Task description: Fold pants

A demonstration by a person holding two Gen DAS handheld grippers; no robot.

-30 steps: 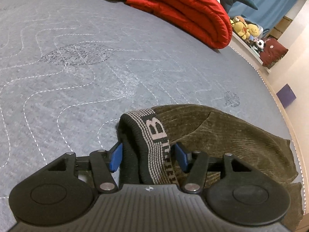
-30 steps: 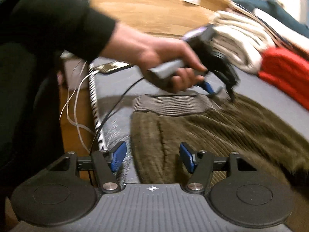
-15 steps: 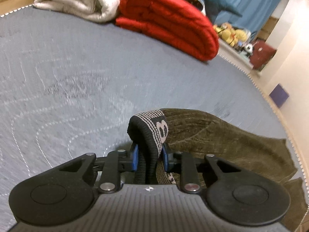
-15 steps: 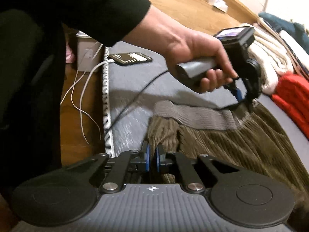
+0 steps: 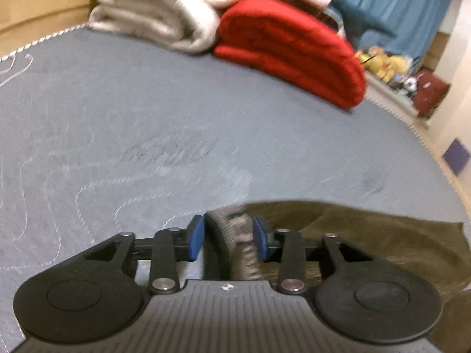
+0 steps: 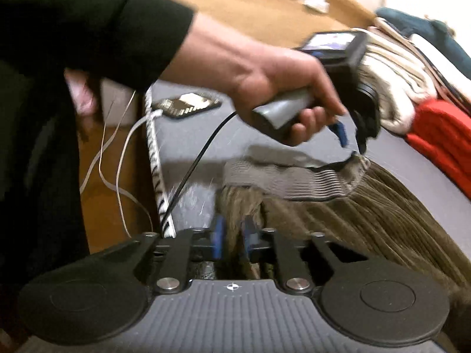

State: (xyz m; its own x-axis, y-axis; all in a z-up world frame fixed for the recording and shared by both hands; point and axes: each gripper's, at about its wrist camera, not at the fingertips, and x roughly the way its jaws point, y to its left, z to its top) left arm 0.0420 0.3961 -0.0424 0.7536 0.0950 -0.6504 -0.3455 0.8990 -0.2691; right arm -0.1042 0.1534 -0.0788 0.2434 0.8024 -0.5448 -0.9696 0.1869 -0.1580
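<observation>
In the left wrist view, a grey quilted mattress [image 5: 147, 111] fills the left and centre of the frame, with a folded cream blanket [image 5: 159, 11] at the upper left and a rolled red blanket [image 5: 294, 50] just to its right, the two touching. At the lower centre the left tongs [image 5: 229, 239] straddle the grey ribbed waistband [image 5: 238, 235] of the olive-brown corduroy pants [image 5: 368, 241], which spread toward the lower right edge of the frame; the jaws are opening, the band sits between the blue pads [image 5: 196, 236] with a thin gap showing on each side, so the grip looks released. In the right wrist view, a black sleeve [image 6: 88, 23] crosses the upper left, white cables [image 6: 117, 158] hang at the mattress edge, and a dark phone [image 6: 188, 106] lies on the mattress just right of them. At the lower centre the right tongs [image 6: 232, 239] have a bunched fold of the pants between their pads and the jaws are opening; blur hides whether the pads press the cloth. To the upper right a hand [image 6: 279, 88] holds the other tool above the lifted waistband, and the corduroy runs off to the lower right.
</observation>
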